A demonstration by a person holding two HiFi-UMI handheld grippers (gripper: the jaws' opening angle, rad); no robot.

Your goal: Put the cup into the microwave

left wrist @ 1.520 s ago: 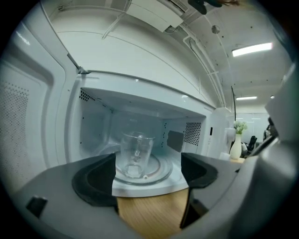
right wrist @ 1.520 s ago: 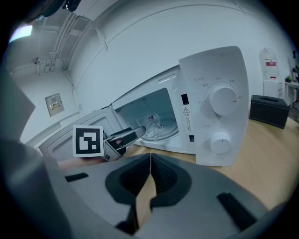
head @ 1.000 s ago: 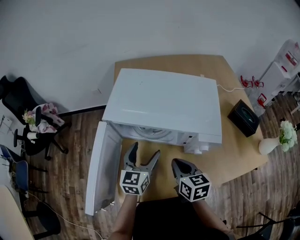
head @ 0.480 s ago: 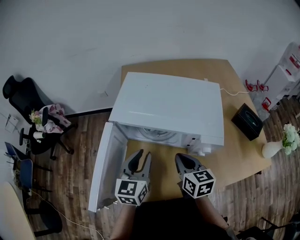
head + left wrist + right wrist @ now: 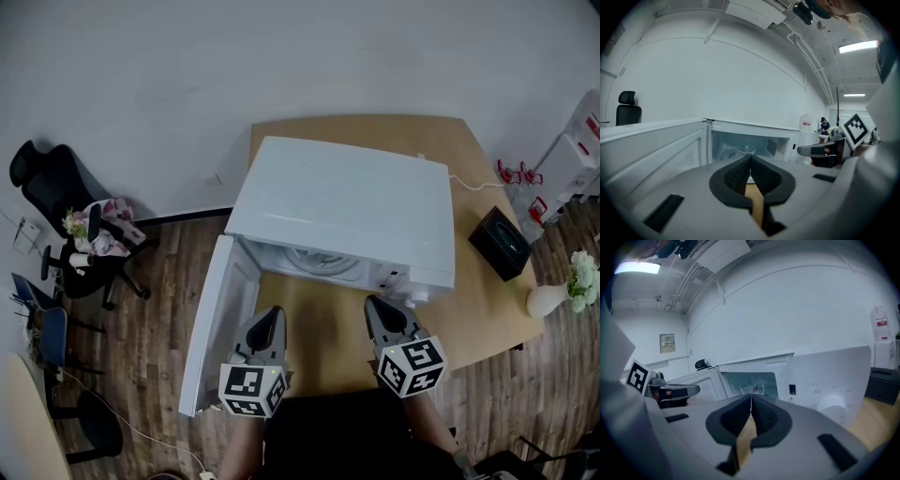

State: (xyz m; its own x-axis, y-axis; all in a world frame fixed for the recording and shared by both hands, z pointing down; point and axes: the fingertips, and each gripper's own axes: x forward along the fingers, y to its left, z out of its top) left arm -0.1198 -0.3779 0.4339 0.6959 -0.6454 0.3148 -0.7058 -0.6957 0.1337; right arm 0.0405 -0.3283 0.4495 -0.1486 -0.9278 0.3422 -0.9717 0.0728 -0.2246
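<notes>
- White wall (image 5: 187,75) and wood-plank floor (image 5: 159,309) fill the background beyond both grippers.
- Light wooden table (image 5: 487,309) sits below and ahead of the grippers, carrying the microwave.
- White microwave (image 5: 347,211) stands straight ahead of both grippers, with its cavity facing them.
- Microwave door (image 5: 211,328) is swung fully open, just left of the left gripper.
- Black office chair (image 5: 56,187) with some clutter on the seat is well off to the left of the left gripper.
- Left gripper (image 5: 270,316) is level-ish in front of the cavity. Its jaws have just been closing and are now pressed together with nothing between them; its own view shows the pads meeting (image 5: 750,159).
- Right gripper (image 5: 375,307) is beside it, near the control-panel end. It is clenched too and empty, pads touching (image 5: 751,397).
- Black box (image 5: 506,244) is on the table, right of the right gripper and well apart from it.
- White vase with white flowers (image 5: 553,298) is further right, at the table's edge.
- Round dial (image 5: 832,404) on the microwave front is ahead-right of the right gripper.
- Clear cup (image 5: 746,150) stands upright inside the cavity, ahead of both grippers' tips and clear of them; it also shows in the right gripper view (image 5: 757,387).
</notes>
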